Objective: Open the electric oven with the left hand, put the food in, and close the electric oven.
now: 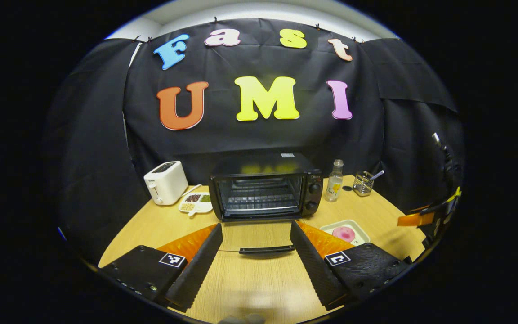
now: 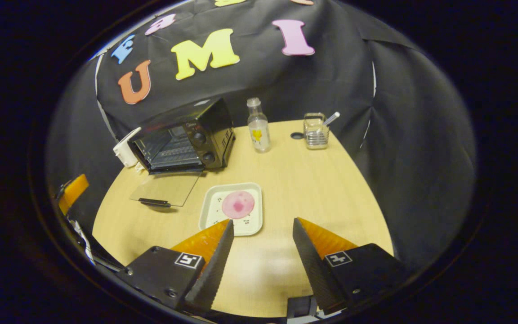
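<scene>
The electric oven [image 1: 265, 186] stands at the back of the wooden bench [image 1: 259, 279] with its glass door [image 2: 165, 189] folded fully down, lying flat in front of the cavity, the black door handle [image 1: 266, 249] at its near edge. The left tongs [image 1: 256, 245] are spread wide and hold nothing; the handle lies between their tips, with no contact visible. The right tongs [image 2: 262, 243] are likewise open and empty, hovering above the bench just short of the white tray [image 2: 234, 208]. The pink food [image 2: 238, 204] rests on that tray, in front of the oven and to the right of the lowered door. A white toaster [image 1: 166, 182] stands left of the oven, and a clear bottle [image 1: 334, 181] to its right.
</scene>
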